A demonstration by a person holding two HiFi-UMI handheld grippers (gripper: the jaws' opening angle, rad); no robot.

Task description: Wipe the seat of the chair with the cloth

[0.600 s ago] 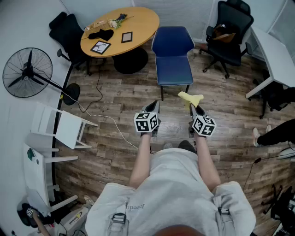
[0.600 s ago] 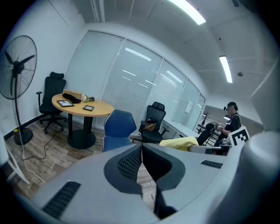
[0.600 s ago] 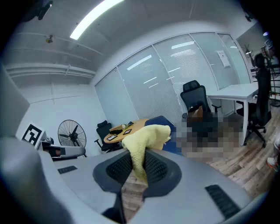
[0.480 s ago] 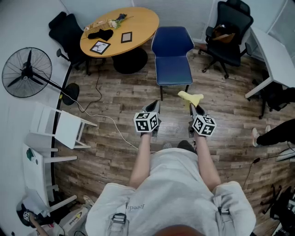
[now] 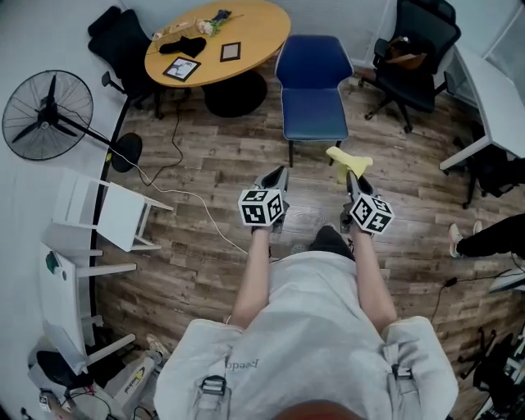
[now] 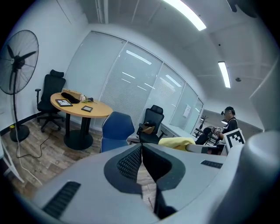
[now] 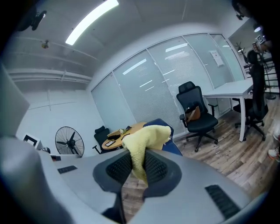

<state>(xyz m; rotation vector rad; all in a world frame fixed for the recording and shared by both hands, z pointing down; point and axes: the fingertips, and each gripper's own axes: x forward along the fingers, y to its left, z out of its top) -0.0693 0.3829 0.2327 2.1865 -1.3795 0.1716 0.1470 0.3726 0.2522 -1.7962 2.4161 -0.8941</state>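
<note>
Before chair (image 5: pixel 312 115): right claw (image 7: pixel 138 156) clamps cloth (image 7: pixel 147 133); left claw (image 6: pixel 141 151) closed, empty.

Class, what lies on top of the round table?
On the table: two dark frames, a black bundle and some flowers. Anything under the black bundle is covered.

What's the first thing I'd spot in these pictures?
The bright yellow cloth pops out, pinched in the right gripper above the wooden floor. Just ahead stands the blue chair, beside a round wooden table, and a big black fan stands far left.
</note>
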